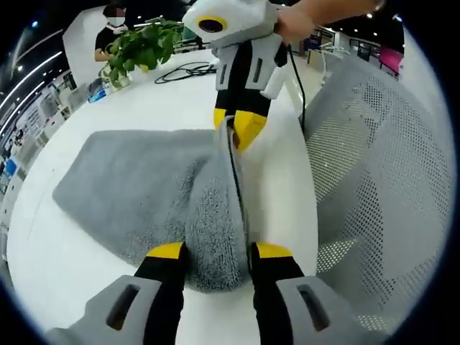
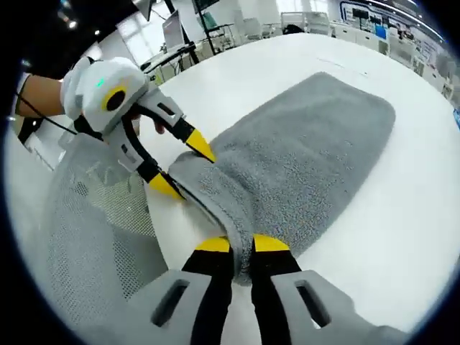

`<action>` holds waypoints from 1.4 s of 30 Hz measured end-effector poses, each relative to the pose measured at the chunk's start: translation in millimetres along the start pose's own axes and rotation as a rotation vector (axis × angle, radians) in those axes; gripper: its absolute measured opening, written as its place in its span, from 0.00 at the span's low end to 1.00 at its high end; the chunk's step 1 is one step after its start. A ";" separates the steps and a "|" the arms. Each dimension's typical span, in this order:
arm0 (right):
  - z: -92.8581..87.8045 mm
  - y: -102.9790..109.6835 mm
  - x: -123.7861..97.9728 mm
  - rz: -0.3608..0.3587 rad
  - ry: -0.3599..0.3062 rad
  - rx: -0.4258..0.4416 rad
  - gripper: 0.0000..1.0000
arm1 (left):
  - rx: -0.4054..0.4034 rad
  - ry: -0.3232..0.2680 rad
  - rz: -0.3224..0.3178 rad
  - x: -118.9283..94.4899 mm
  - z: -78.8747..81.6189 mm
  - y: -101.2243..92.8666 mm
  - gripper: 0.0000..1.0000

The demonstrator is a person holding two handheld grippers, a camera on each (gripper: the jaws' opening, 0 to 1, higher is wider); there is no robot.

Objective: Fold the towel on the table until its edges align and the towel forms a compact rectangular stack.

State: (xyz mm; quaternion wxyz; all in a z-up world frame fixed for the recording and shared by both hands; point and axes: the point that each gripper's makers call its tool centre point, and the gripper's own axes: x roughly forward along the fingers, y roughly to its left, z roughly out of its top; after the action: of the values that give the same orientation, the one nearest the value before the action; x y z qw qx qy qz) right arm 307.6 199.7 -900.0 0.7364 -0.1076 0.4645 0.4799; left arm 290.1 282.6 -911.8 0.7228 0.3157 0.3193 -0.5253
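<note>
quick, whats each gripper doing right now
left gripper: open, jaws either side of the towel edge
right gripper: shut on the towel

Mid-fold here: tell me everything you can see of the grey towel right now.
The towel is grey, thick-piled terry, lying mostly flat on the white table. Its near edge is lifted into a raised fold along the table's edge. The right gripper is shut on one end of that fold. The left gripper has the other end between its jaws, which stand apart.

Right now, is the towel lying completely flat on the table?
No: in the left gripper view the towel has one edge lifted into a raised fold, pinched by the right tool and flanked by the left tool.
</note>
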 end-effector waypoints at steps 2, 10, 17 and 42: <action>2.5 0.7 -2.3 0.006 -0.008 0.017 0.06 | 0.009 0.002 0.018 -0.8 -0.1 3.1 0.33; 9.4 9.8 -9.4 0.021 0.001 -0.014 0.06 | -0.139 -0.028 0.001 -14.4 4.4 20.9 0.12; 15.5 21.0 -19.2 0.048 0.009 -0.046 0.06 | -0.123 -0.025 -0.065 -27.8 9.4 18.8 0.11; 29.6 54.1 -48.4 0.141 0.001 -0.067 0.06 | -0.224 -0.084 -0.198 -70.0 29.5 9.9 0.11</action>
State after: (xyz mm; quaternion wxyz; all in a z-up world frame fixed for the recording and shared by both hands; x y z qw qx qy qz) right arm 275.9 216.2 -830.2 0.6966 -0.0995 0.4550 0.5457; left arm 286.3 300.8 -837.5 0.7107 0.1778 0.3749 -0.5681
